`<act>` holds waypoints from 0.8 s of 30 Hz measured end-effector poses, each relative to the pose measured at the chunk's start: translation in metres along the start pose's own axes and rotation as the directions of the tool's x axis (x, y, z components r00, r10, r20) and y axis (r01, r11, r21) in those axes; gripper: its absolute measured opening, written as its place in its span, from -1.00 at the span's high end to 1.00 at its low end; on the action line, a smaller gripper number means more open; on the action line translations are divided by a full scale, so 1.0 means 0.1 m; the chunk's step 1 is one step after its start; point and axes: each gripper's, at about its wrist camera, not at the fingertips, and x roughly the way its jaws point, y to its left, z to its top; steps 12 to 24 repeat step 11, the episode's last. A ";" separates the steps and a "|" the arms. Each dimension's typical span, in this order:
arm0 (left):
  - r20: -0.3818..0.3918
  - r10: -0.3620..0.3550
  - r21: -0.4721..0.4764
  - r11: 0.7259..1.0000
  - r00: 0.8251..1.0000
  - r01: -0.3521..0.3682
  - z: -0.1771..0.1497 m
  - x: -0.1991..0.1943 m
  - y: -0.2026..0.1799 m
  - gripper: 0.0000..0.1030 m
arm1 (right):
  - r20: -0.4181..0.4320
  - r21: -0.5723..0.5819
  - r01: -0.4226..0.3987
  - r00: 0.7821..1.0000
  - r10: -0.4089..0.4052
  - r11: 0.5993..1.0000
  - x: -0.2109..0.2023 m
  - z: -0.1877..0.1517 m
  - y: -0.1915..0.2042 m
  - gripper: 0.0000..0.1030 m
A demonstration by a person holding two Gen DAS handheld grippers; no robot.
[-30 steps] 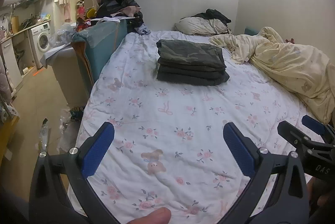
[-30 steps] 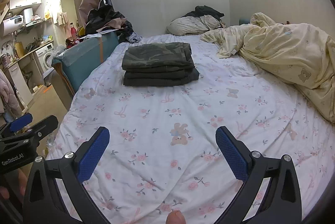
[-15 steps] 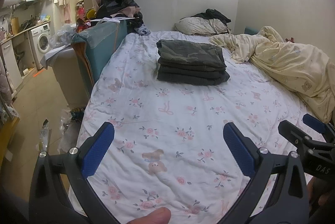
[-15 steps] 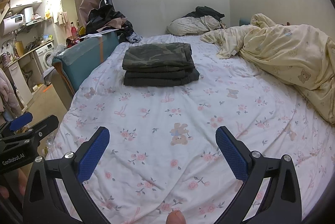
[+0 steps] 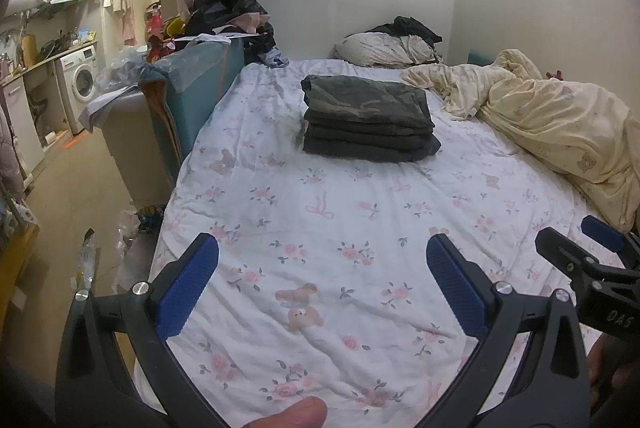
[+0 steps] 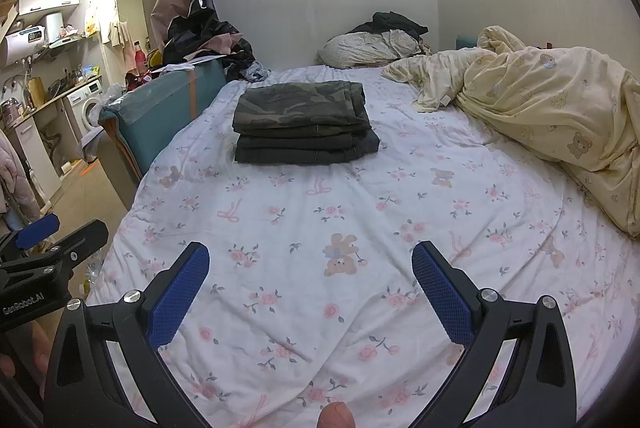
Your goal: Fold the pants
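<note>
A neat stack of folded pants (image 5: pixel 366 122) (image 6: pixel 304 122), camouflage pair on top of darker ones, lies on the floral bedsheet (image 5: pixel 340 228) (image 6: pixel 360 212) toward the far half of the bed. My left gripper (image 5: pixel 322 268) hovers open over the near edge of the bed, well short of the stack, nothing between its blue pads. My right gripper (image 6: pixel 310 274) is likewise open and empty above the near sheet. Each gripper shows at the edge of the other's view: the right gripper (image 5: pixel 588 248) and the left gripper (image 6: pixel 52 236).
A crumpled yellow duvet (image 5: pixel 560 132) (image 6: pixel 560 116) fills the bed's right side. A pillow with dark clothes (image 6: pixel 376 42) sits at the head. A teal padded board (image 5: pixel 192 96) and a clothes pile stand left of the bed; the floor and a washing machine (image 5: pixel 82 84) lie beyond.
</note>
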 end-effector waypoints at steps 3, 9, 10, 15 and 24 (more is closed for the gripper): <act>-0.001 -0.002 0.001 1.000 1.000 0.002 0.00 0.00 0.01 -0.99 | -0.002 0.002 -0.001 1.000 0.001 1.000 0.00 0.00 0.00 -1.00; -0.003 -0.015 0.000 1.000 1.000 0.015 -0.01 -0.01 0.03 -0.99 | 0.001 0.003 -0.008 1.000 0.008 1.000 -0.01 0.00 0.00 -1.00; -0.010 -0.012 -0.002 1.000 1.000 0.012 -0.01 0.00 0.04 -0.99 | 0.003 0.001 -0.011 1.000 0.011 1.000 -0.02 0.00 0.00 -1.00; -0.010 -0.012 -0.008 1.000 1.000 0.011 -0.01 0.00 0.05 -0.99 | 0.005 -0.001 -0.011 1.000 0.011 1.000 -0.03 0.00 0.00 -1.00; -0.010 -0.012 -0.008 1.000 1.000 0.011 -0.01 0.00 0.05 -0.99 | 0.005 -0.001 -0.011 1.000 0.011 1.000 -0.03 0.00 0.00 -1.00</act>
